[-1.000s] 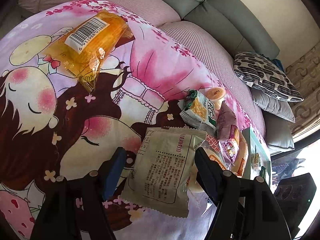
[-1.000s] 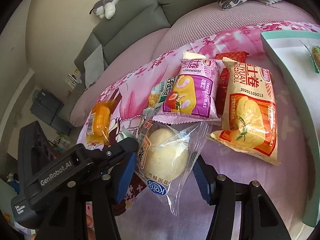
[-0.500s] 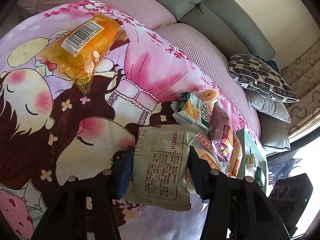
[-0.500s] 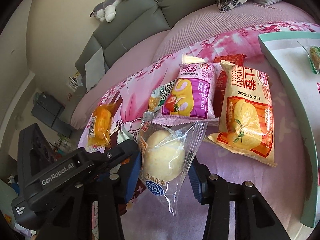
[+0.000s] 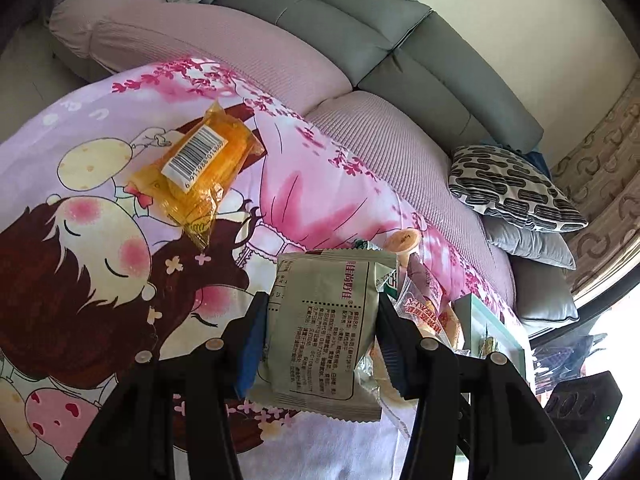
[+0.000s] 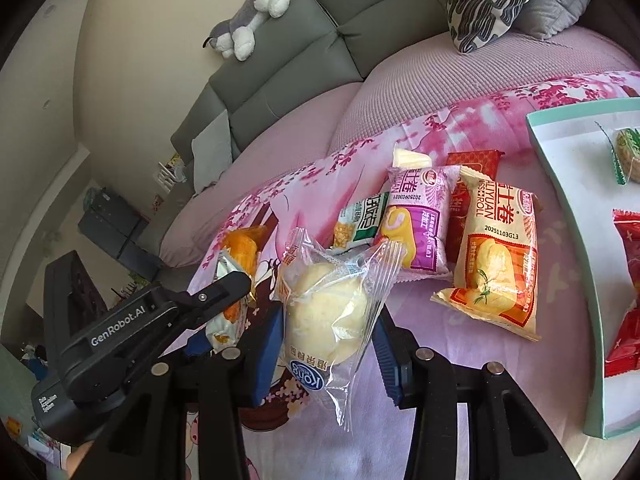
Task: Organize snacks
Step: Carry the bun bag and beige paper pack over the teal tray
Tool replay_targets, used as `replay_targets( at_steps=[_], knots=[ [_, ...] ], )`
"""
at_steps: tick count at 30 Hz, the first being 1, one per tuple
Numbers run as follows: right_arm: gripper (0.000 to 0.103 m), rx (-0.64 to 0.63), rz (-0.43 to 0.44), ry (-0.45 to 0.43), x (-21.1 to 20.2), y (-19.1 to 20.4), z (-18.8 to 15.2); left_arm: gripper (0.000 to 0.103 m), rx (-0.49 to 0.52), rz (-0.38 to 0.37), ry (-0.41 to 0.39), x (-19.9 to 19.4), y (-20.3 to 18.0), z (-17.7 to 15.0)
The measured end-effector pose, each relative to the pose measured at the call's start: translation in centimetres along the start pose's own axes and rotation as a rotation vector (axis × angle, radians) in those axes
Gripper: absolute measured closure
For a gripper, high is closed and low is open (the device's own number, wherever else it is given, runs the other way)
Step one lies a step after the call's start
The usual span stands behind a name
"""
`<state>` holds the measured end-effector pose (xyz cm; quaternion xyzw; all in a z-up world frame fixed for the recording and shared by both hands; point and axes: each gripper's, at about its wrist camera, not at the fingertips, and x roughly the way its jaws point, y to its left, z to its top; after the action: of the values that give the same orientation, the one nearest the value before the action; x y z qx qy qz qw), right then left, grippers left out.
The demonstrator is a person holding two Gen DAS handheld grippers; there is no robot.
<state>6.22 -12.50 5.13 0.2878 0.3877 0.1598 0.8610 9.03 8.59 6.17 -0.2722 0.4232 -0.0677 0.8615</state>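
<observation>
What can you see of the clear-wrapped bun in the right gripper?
The bun packet is a round pale-yellow bun in a clear, crinkly plastic wrapper with a blue round logo near its lower end and orange print at the upper left. It stands roughly upright between the blue pads of the right gripper, which is shut on it, both pads pressing its sides. Its sealed top flares open above the fingers, the bottom seal hangs below. Whether it touches the pink cartoon sheet is unclear.
</observation>
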Motion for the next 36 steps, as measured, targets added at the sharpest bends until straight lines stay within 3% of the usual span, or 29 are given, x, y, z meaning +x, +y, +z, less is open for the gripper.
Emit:
replay_targets(
  at_steps=[7, 17, 36],
  knots=[
    [0.056, -0.003, 0.008, -0.020, -1.6, 0.1, 0.5, 0.050, 0.030, 0.007, -0.039, -1.2, -1.4, 0.3],
    [0.056, 0.024, -0.007, -0.075, -4.6, -2.0, 1.7, 0.050, 0.096, -0.015, -0.037, -0.9, -5.0, -0.6],
    [0.056, 0.211, -0.169, -0.297, -15.9, -12.4, 4.3, 0.050, 0.288, -0.087, 0.055, 2.0, -14.0, -5.2]
  ],
)
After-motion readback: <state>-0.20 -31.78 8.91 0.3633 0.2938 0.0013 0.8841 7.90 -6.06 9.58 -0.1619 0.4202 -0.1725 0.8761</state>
